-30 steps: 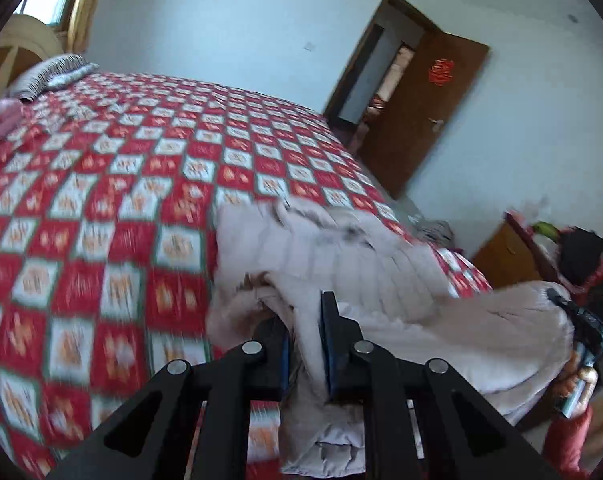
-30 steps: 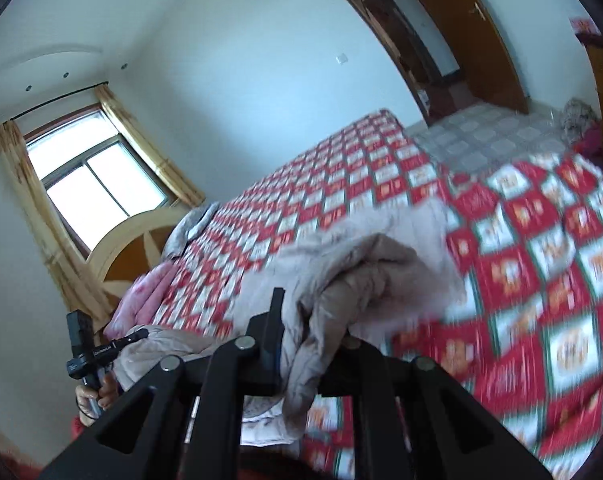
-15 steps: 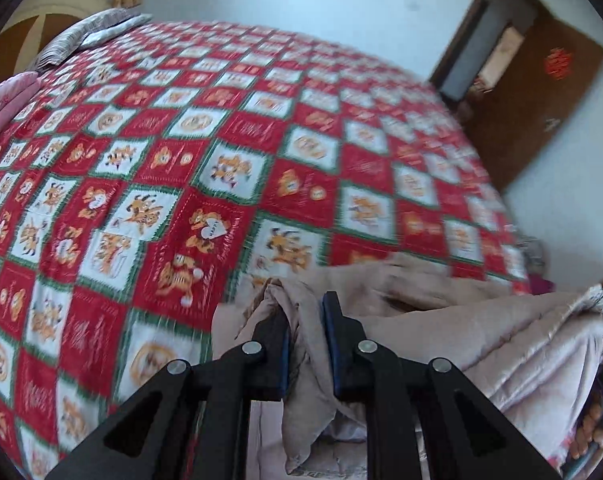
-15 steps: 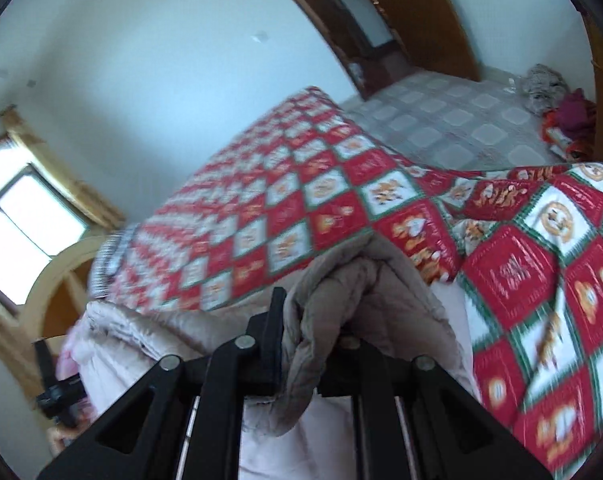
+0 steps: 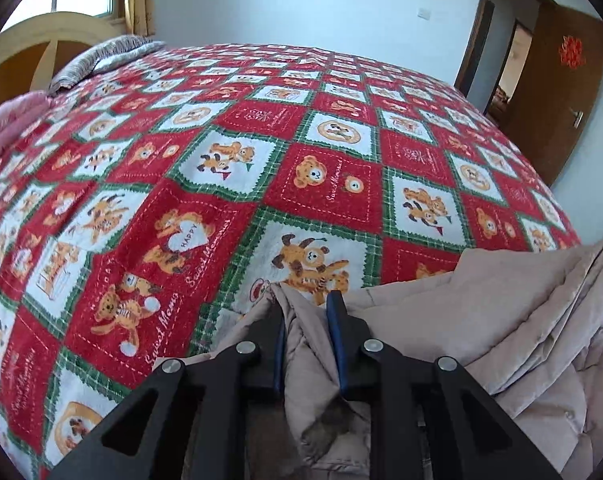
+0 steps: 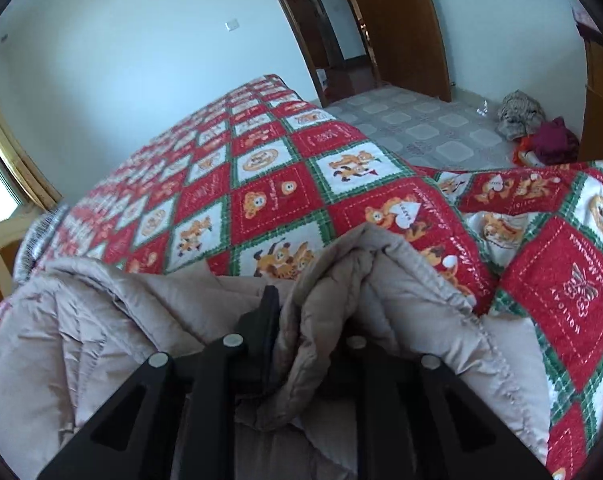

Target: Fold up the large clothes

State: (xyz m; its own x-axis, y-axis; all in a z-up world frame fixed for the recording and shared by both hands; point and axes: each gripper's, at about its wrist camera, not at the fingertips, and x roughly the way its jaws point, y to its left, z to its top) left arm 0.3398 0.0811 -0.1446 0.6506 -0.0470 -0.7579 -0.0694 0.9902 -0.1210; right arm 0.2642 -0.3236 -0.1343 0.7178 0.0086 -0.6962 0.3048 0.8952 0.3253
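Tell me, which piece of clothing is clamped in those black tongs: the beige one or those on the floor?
The beige padded coat on the bed; the grey and maroon clothes lie untouched on the floor by the door.

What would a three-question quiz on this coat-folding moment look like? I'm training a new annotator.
1. True or false: the beige padded coat lies on a plain white sheet.
2. What sits between the left gripper fingers?
A. pillow
B. coat fabric
C. nothing
3. The door in the right wrist view is made of ____.

Key: 1 false, it lies on the red patterned bedspread; 2 B; 3 wood.
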